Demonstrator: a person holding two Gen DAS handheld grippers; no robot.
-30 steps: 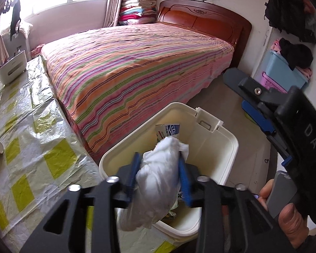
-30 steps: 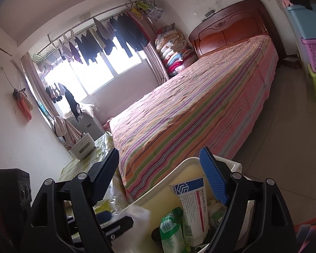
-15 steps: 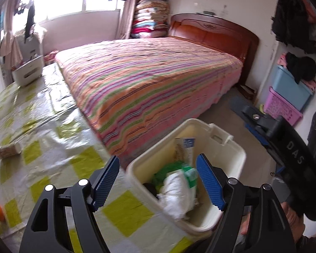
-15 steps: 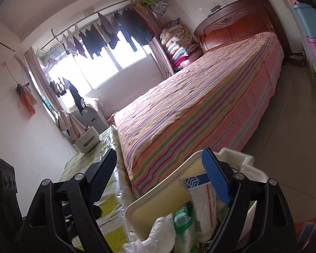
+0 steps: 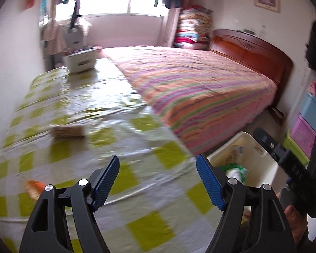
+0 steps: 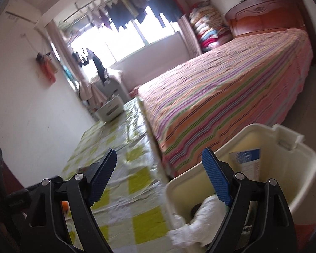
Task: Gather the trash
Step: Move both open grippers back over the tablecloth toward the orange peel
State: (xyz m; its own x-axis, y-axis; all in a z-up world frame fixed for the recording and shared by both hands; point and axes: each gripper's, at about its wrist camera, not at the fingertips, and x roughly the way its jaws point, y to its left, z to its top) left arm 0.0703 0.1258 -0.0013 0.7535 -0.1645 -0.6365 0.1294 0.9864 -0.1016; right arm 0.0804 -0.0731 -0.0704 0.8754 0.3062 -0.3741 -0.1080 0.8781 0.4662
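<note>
My left gripper [image 5: 158,181] is open and empty above the table with the yellow-checked cloth [image 5: 99,139]. A cream trash bin [image 5: 261,162] stands off the table's right edge, holding a white wad, green plastic and a blue-white carton. A tan cylindrical wrapper [image 5: 67,131] and an orange scrap [image 5: 33,187] lie on the cloth. My right gripper [image 6: 160,179] is open and empty over the table edge, beside the bin [image 6: 288,168]; the white wad [image 6: 202,219] lies in the bin and hangs over its near rim.
A striped bed [image 5: 200,88] runs along the table's right side. A white box [image 5: 80,62] sits at the table's far end. Coloured storage crates [image 5: 305,126] stand by the right wall. The right gripper's body [image 5: 295,168] is at the right.
My left gripper let go of the white wad into the bin, opened, and swung left over the table. The right gripper also turned left.
</note>
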